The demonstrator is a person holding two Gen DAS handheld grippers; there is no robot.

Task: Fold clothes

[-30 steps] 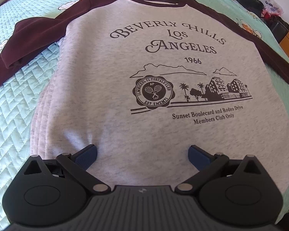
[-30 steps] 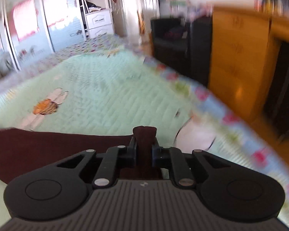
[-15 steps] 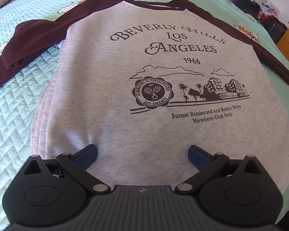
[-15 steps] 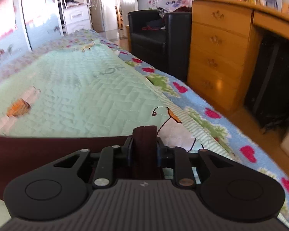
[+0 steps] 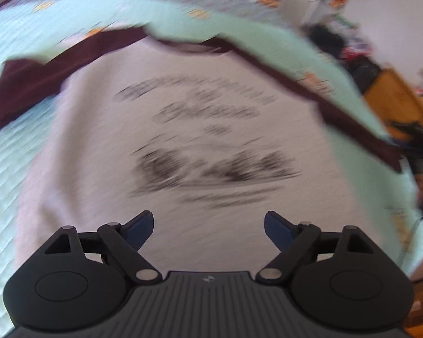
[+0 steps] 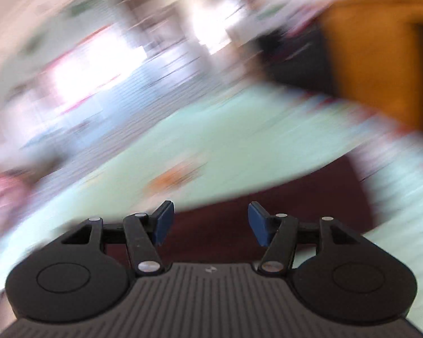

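Spreading step ends: right gripper (image 6: 208,222) just opening off the sleeve (image 6: 282,197), left gripper (image 5: 208,231) wide, empty over sweatshirt (image 5: 183,169); next, fold a sleeve inward.

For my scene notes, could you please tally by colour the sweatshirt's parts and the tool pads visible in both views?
Maroon sleeves: 2 (left sleeve, right sleeve)
Grey body: 1
Blue pads: 4 (left tool, right tool)
Total: 7
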